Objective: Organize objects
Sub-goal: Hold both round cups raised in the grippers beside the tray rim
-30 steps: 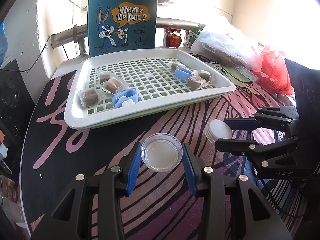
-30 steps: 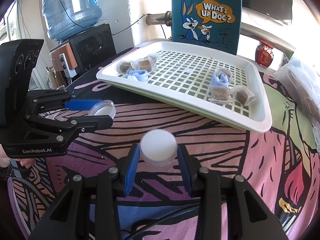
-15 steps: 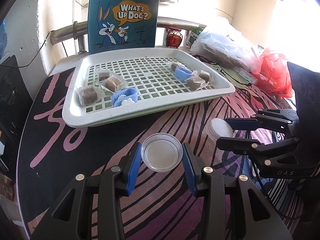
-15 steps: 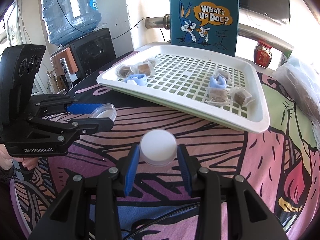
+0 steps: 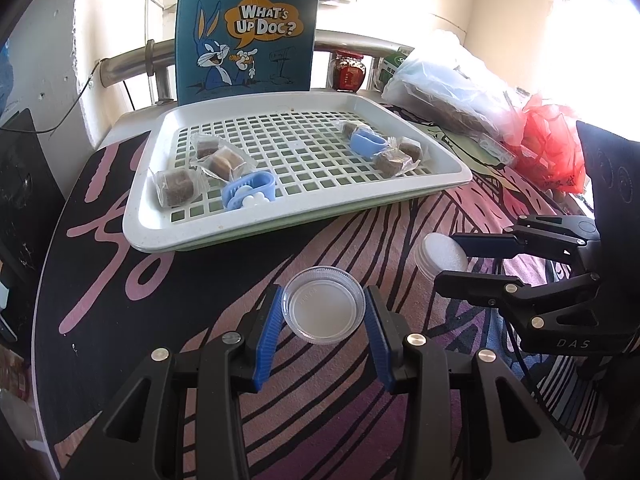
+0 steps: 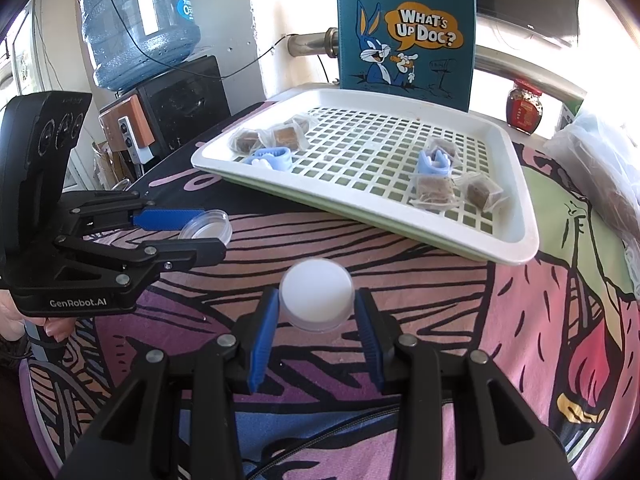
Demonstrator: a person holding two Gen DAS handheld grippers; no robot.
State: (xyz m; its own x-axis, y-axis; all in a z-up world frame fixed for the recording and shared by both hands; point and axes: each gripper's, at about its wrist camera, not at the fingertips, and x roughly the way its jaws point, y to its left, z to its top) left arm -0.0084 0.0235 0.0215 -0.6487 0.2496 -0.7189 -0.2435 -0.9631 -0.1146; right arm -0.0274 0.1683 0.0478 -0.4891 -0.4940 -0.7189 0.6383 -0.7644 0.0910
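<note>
My left gripper (image 5: 324, 300) is shut on a clear round plastic lid (image 5: 324, 310), held just above the patterned tablecloth. My right gripper (image 6: 317, 296) is shut on a small round container with white filling (image 6: 316, 300). In the left wrist view the right gripper (image 5: 447, 260) holds that container (image 5: 442, 250) to the right of the lid. The right wrist view has the left gripper (image 6: 210, 230) and its lid (image 6: 206, 226) at the left. Behind both lies a white perforated tray (image 5: 280, 220) with wrapped brown cubes (image 5: 176, 188) and two blue clips (image 5: 250, 192).
A blue cartoon tote bag (image 5: 248, 28) stands behind the tray beside a red jar (image 5: 350, 72). Plastic bags (image 5: 452, 92) and a red bag (image 5: 552, 144) crowd the right side. A water jug (image 6: 136, 20) on a black cabinet (image 6: 180, 104) stands off the table's left. A hand (image 6: 52, 326) grips the left tool.
</note>
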